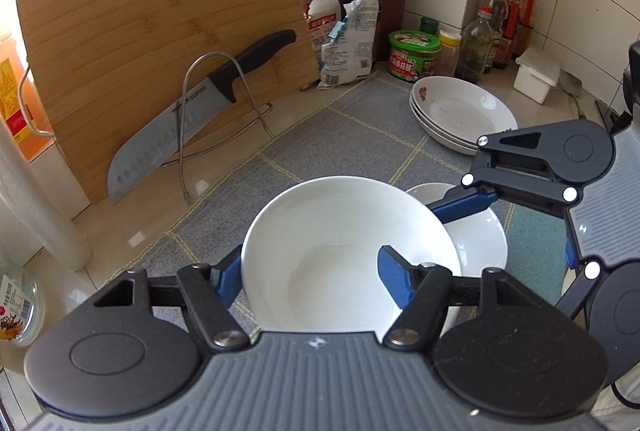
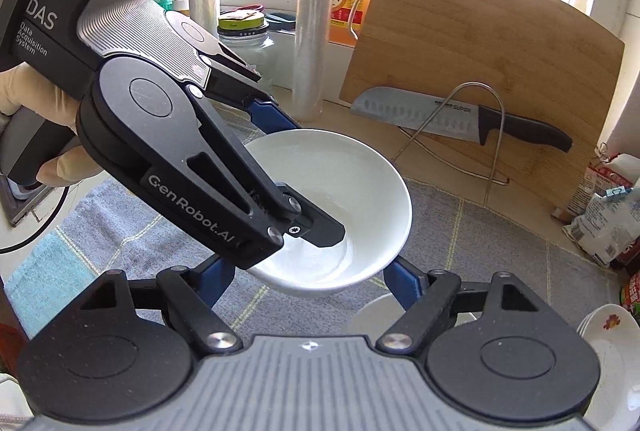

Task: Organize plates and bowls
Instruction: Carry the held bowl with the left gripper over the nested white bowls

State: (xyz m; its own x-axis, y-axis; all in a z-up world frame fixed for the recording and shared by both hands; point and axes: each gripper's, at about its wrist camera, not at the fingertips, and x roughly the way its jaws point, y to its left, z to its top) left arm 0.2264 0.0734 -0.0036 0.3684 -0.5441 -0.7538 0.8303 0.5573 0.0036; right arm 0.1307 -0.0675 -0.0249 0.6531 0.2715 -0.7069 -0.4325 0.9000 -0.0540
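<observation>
A cutting board leans upright at the back of the tabletop, a knife propped against it on a wire rack. On the grey mat, stacked plates sit well behind a white bowl. The left gripper has its jaws on the bowl's rim, one finger inside. The right gripper reaches beneath with jaws spread, over a second bowl.
</observation>
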